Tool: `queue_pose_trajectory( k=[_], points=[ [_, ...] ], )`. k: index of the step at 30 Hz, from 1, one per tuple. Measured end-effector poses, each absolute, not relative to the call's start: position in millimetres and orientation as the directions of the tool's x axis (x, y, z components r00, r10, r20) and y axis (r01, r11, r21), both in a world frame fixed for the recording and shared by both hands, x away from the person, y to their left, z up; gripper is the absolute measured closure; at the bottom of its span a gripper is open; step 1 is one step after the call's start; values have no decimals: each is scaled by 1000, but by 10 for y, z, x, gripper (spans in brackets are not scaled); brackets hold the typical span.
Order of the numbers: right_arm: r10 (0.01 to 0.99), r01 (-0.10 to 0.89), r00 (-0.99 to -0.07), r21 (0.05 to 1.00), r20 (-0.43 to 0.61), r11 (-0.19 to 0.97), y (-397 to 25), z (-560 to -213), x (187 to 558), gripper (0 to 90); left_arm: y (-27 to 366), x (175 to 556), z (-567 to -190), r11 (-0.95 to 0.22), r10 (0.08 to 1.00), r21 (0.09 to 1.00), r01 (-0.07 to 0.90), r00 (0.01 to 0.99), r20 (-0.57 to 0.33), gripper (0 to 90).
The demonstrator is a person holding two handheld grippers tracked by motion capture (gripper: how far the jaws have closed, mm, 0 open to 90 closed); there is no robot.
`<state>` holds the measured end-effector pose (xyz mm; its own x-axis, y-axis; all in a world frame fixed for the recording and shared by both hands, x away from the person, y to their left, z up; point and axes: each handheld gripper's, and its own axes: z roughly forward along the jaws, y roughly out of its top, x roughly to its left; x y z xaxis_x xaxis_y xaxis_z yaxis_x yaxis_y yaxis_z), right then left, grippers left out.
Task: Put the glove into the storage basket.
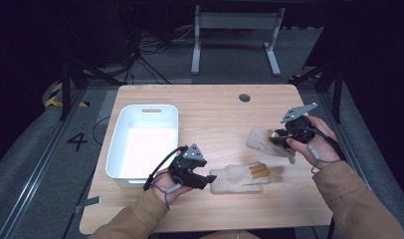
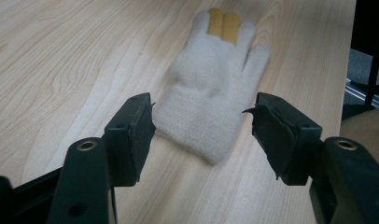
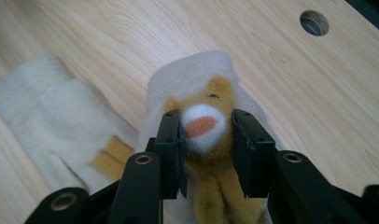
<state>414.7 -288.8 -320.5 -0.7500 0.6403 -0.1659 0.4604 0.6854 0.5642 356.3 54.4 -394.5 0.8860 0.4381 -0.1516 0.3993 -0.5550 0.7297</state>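
- Pale wood table (image 1: 210, 107) under dim light, with dark floor and cables behind it and a white bin (image 1: 143, 139) toward its left side.
- Left gripper (image 1: 206, 180): its jaws stand wide apart with nothing between them. In the left gripper view the cuff end of the near glove (image 2: 211, 100) lies flat just ahead of the gap, centred between the two pads.
- That glove's long axis runs straight away from the left gripper, cuff nearest and fingers farthest. Two of its fingers are mustard yellow, the rest cream.
- In the high view the same glove lies cuff to the left and fingers to the right, near the front edge of the table, with the left hand (image 1: 170, 185) right at its cuff.
- Right gripper (image 3: 206, 140): its jaws are closed on the second glove (image 3: 201, 93), pinching a yellow part with a white and orange patch; cream fabric bunches behind it.
- This second glove sits at the right of the table, seemingly partly raised in the grip, well clear of the bin.
- As I judge it, a straight push forward along the near glove's axis would bring the cuff between the left pads; the left hand is clearly the nearer one.
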Motion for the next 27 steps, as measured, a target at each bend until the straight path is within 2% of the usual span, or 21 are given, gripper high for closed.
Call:
queue_pose_trajectory(
  k=[10,27],
  points=[
    [551,366,-816,584,-173,725,-2611,-3132,3984,663,535,3545,-3947,-556,432,731,395,889,-152,399],
    [433,282,-891,581,-137,763,-2341,-3167,3882,662,591,3493,-3948,-551,444,729,406,882,-156,395]
  ],
)
